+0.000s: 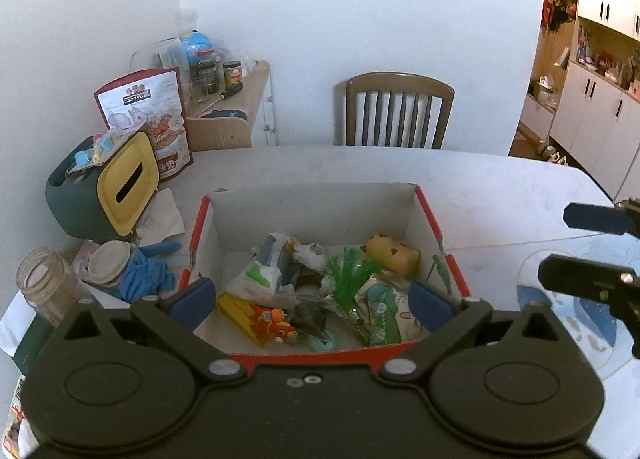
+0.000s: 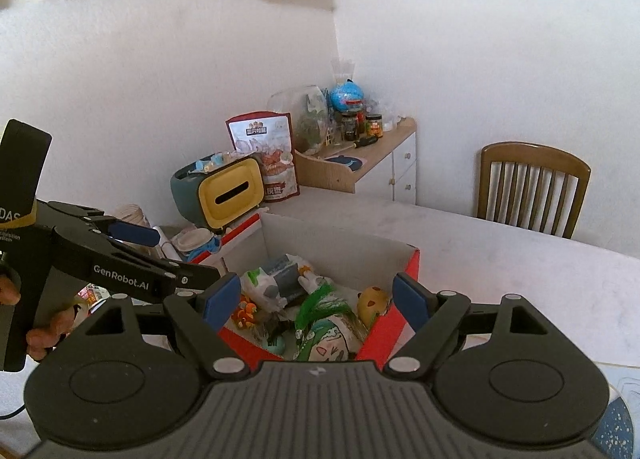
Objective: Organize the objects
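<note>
Left tool (image 1: 312, 301) and right tool (image 2: 318, 301) both spread, empty, hovering over red box (image 1: 430, 215) on surface (image 1: 500, 195), toys and packets already inside; blue cloth toy (image 1: 146, 273) beside it possibly left to sort.

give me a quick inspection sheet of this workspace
surface: white table, bare on the far side
job's things: red cardboard box holding snack packets, a yellow toy and a green tassel
clutter: tissue holder, glass jar, snack bag, blue cloth left of the box
grippers: left gripper and right gripper open, both empty, over the box
cables: nothing seen
surroundings: wooden chair, side cabinet, cupboards
</note>
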A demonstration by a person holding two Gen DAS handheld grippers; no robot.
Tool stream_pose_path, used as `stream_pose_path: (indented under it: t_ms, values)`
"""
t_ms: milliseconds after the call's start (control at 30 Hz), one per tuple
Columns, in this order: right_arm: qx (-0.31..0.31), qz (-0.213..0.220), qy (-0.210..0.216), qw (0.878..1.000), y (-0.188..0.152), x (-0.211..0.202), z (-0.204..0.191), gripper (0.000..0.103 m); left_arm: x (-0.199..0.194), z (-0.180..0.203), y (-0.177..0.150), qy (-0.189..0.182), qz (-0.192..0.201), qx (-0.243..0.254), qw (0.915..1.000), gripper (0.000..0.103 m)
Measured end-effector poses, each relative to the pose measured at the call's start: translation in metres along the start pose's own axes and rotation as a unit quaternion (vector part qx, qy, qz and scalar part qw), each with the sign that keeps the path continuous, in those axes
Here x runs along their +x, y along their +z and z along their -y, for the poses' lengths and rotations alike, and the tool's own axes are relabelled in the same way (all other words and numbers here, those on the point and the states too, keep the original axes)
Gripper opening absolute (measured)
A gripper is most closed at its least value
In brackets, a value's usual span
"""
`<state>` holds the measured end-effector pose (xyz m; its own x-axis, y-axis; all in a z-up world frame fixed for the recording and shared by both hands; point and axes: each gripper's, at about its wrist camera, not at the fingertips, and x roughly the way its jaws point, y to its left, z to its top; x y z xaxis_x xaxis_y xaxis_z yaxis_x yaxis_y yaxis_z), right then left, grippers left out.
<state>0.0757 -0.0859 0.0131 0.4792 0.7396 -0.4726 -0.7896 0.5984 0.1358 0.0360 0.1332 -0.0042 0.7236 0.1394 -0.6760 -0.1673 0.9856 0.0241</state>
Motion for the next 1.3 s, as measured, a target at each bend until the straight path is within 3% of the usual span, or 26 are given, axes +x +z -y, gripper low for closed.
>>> stream_pose_path:
  t_ms: [200,267,567,900,1300]
  values:
    - [-0.001,0.008,-0.002,1.0,-0.007,-0.011,0.001,0.089,-0.009,0.009,-0.001,0.003,0.009,0.007,0.9999,0.103]
    - [-0.001,0.012,-0.003,1.0,-0.009,-0.014,0.0,0.103,-0.011,0.011,-0.001,0.005,0.012,0.007,0.9999,0.103]
    - [-0.002,0.031,-0.015,0.999,-0.017,-0.03,-0.004,0.103,-0.016,0.015,-0.003,-0.006,0.017,-0.007,0.9998,0.103]
    - [0.031,0.028,-0.042,0.998,-0.028,-0.041,0.001,0.103,-0.021,0.02,-0.007,-0.007,0.021,-0.012,0.9997,0.103]
    - [0.025,0.021,-0.062,0.998,-0.037,-0.05,0.002,0.103,-0.018,0.017,-0.016,-0.008,0.009,-0.025,0.9996,0.103]
